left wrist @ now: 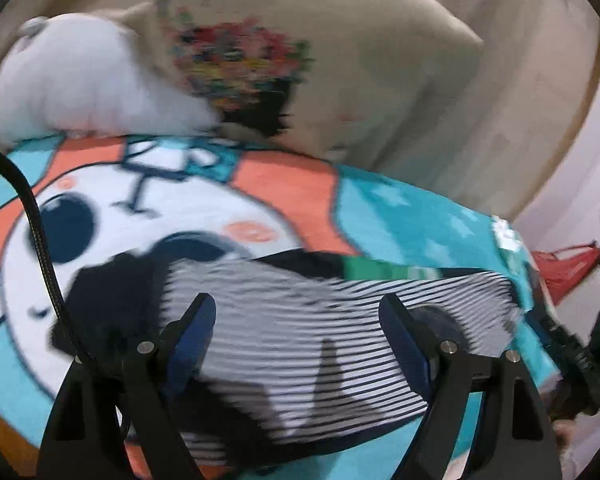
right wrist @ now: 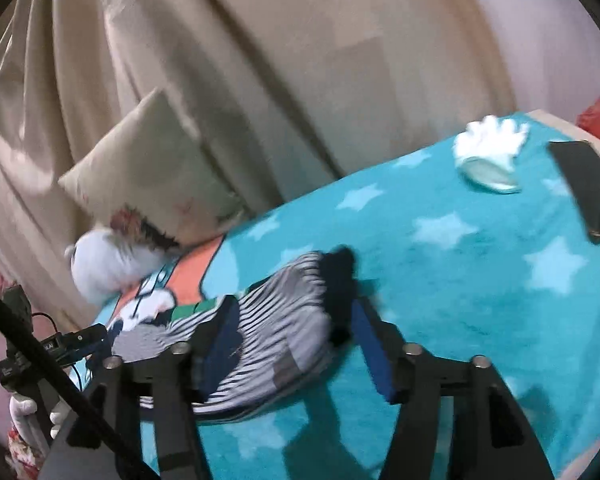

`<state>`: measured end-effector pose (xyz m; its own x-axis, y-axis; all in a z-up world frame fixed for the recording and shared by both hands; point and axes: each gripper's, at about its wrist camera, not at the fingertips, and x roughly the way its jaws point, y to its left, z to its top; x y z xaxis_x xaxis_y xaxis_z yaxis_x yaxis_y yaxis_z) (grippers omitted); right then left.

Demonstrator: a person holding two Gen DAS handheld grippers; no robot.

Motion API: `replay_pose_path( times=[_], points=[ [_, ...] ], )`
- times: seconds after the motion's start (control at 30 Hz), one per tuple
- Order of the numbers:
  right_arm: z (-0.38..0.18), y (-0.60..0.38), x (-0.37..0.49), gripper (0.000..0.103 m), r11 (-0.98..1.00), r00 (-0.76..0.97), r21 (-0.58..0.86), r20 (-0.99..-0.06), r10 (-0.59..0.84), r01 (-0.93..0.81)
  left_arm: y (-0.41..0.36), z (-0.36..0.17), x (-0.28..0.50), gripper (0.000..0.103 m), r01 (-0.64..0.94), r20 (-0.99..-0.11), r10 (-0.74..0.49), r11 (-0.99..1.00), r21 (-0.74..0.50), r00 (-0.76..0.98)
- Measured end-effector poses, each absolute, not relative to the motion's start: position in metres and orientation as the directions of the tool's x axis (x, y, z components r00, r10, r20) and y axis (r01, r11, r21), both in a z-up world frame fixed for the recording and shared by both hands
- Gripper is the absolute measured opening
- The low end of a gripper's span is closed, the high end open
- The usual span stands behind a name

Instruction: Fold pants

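The pants (left wrist: 300,344) are black-and-white striped with dark cuffs and a green band, lying bunched on a teal cartoon blanket (left wrist: 400,216). My left gripper (left wrist: 298,312) is open just above them, its blue-padded fingers spread over the striped cloth. In the right wrist view the pants (right wrist: 276,320) lie on the blanket (right wrist: 460,280) at lower centre. My right gripper (right wrist: 292,320) is open, one finger over the striped cloth and the other beside the dark cuff (right wrist: 340,276). The left gripper (right wrist: 72,340) shows at the left edge of that view.
A beige pillow (right wrist: 156,168) and a white plush toy (left wrist: 84,80) lie at the head of the bed by a beige curtain (right wrist: 300,60). A white glove (right wrist: 488,148) and a dark phone (right wrist: 584,188) lie on the blanket's far right. A red object (left wrist: 564,268) sits beyond the bed's edge.
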<state>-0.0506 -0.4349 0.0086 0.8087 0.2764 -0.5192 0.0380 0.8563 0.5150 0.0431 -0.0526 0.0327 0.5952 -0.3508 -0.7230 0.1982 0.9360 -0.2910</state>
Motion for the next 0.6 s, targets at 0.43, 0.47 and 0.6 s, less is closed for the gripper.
replay_pose_path(
  times=[0.43, 0.47, 0.6],
  points=[
    [-0.019, -0.449, -0.048, 0.065, 0.801, 0.75, 0.591, -0.572, 0.333, 0.095, -0.253, 0.022, 0.128, 0.086, 0.462, -0.78, -0.6, 0.751, -0.472, 0.178],
    [-0.019, -0.446, -0.046, 0.065, 0.806, 0.749, 0.584, -0.575, 0.329, 0.094, -0.264, 0.015, 0.134, 0.086, 0.454, -0.778, -0.609, 0.743, -0.492, 0.155],
    [-0.017, -0.432, -0.038, 0.066, 0.829, 0.745, 0.556, -0.578, 0.334, 0.06, -0.303, -0.015, 0.153, 0.086, 0.458, -0.797, -0.6, 0.728, -0.509, 0.067]
  ],
)
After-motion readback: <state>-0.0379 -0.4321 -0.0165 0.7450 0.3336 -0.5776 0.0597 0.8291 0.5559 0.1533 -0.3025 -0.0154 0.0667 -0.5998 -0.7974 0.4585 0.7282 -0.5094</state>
